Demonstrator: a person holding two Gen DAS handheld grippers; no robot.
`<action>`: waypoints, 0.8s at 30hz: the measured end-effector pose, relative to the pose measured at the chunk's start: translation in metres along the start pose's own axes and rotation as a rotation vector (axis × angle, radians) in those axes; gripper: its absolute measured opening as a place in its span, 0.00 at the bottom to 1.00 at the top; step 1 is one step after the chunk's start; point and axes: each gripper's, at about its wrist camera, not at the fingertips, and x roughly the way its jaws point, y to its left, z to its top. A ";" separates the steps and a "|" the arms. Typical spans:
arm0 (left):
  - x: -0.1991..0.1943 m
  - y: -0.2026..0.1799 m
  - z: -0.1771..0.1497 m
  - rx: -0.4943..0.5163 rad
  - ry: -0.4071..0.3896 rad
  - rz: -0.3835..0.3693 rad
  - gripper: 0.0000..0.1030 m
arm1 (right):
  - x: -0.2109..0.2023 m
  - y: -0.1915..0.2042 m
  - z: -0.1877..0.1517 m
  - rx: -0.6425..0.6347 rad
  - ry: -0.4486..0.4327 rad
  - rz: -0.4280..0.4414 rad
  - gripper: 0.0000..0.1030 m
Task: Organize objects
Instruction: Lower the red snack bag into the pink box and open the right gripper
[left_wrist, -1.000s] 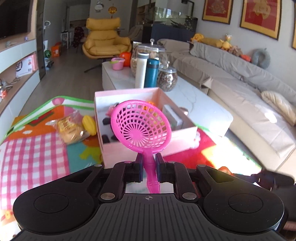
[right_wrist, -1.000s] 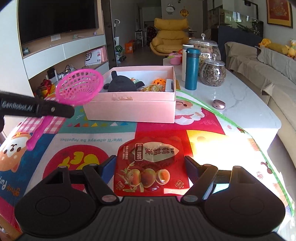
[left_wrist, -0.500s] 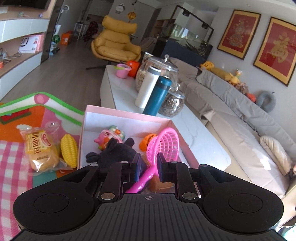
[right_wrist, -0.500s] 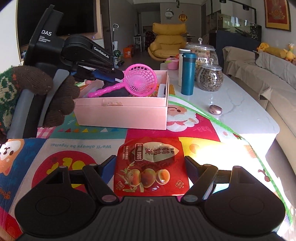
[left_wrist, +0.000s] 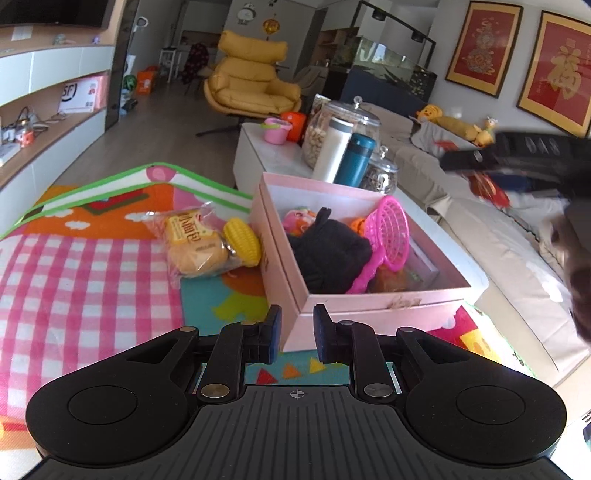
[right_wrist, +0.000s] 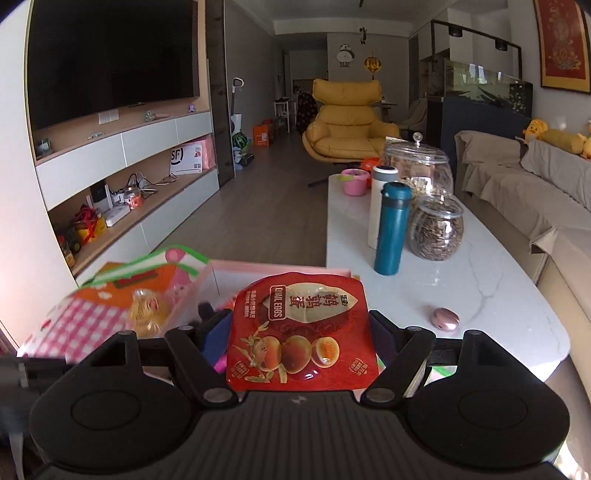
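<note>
Bread and corn lie on the mat left of the pink box, where the scoop now leans on a black toy, its handle propped at the near wall. Just short of that wall the left tool is empty, its jaws having just parted to a narrow gap, while the right tool grips the egg pouch by its side edges, lifted over the box. I judge the slick pouch could slip from that edge grip, or land on the propped scoop and tip it out.
</note>
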 end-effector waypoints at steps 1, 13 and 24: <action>-0.003 0.004 -0.003 -0.004 0.005 -0.002 0.20 | 0.009 0.003 0.012 0.006 0.005 0.003 0.75; -0.010 0.057 -0.018 -0.073 0.040 0.110 0.20 | 0.058 0.013 -0.013 0.020 0.120 -0.083 0.83; 0.035 0.083 0.046 -0.245 -0.030 0.080 0.20 | 0.012 -0.015 -0.108 0.089 0.109 -0.097 0.85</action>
